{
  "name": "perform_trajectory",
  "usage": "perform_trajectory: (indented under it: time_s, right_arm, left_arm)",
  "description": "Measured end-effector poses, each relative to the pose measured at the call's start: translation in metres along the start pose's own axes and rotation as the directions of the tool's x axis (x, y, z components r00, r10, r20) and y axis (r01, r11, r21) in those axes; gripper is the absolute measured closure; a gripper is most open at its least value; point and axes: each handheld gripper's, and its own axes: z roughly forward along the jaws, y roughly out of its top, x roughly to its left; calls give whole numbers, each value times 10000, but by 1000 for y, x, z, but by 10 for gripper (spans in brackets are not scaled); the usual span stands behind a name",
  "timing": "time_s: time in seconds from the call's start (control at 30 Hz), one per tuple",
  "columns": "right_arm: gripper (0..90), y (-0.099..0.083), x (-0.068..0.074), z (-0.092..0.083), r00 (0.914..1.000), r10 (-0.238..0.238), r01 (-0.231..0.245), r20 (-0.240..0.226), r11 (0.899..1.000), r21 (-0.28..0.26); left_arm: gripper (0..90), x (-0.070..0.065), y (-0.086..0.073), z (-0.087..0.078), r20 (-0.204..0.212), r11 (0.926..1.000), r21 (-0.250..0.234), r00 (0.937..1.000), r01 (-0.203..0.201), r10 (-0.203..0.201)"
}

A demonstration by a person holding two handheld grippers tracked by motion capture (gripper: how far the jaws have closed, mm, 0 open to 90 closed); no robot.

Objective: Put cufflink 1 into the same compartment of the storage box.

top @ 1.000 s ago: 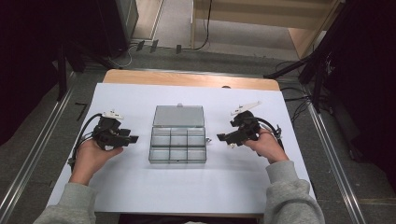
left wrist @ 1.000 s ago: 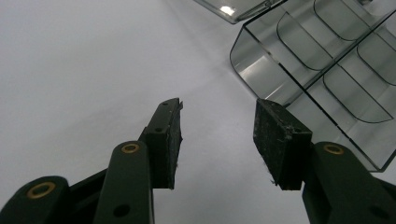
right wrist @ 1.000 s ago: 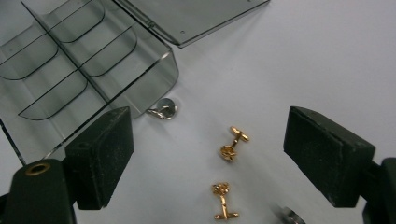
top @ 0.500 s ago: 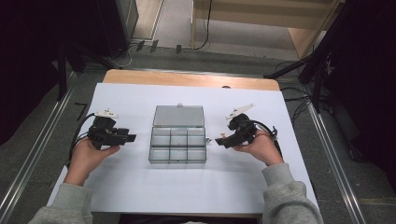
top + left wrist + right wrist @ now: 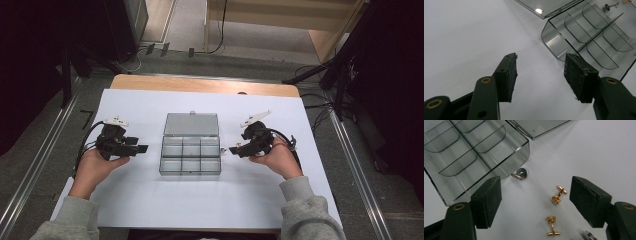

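Right gripper (image 5: 535, 200) wide open, empty, closing slightly; small gold knot cufflink (image 5: 557, 195) beside clear plastic compartment box (image 5: 474, 157) may skid from off-centre pinch.

Left gripper (image 5: 540, 75) opening, empty.

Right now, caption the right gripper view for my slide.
Open right gripper above two gold cufflinks, beside a clear compartment box.

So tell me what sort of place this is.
Probably a lab or workshop recording bench: a white-covered table on a bare floor with metal rails, loose cables, and a clear organizer box laid out for handling.
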Motion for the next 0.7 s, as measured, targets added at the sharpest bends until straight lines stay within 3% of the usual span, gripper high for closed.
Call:
perform_trajectory:
  time_s: [0.3, 0.43, 0.7]
  right_arm:
    - [378, 3, 5, 0, 9987, -501, 498, 132, 9985, 230]
    - [400, 5, 8, 2, 9955, -937, 932, 129, 9951, 343]
    - [474, 8, 16, 7, 9830, -1817, 1805, 266, 9827, 419]
  left_arm:
    - [405, -1, 0, -1, -70, 10000, -80, 10000, -34, 33]
    - [397, -2, 0, 0, -58, 9999, -110, 9999, -105, 104]
    - [392, -2, 0, 2, -92, 9999, -65, 9999, -125, 125]
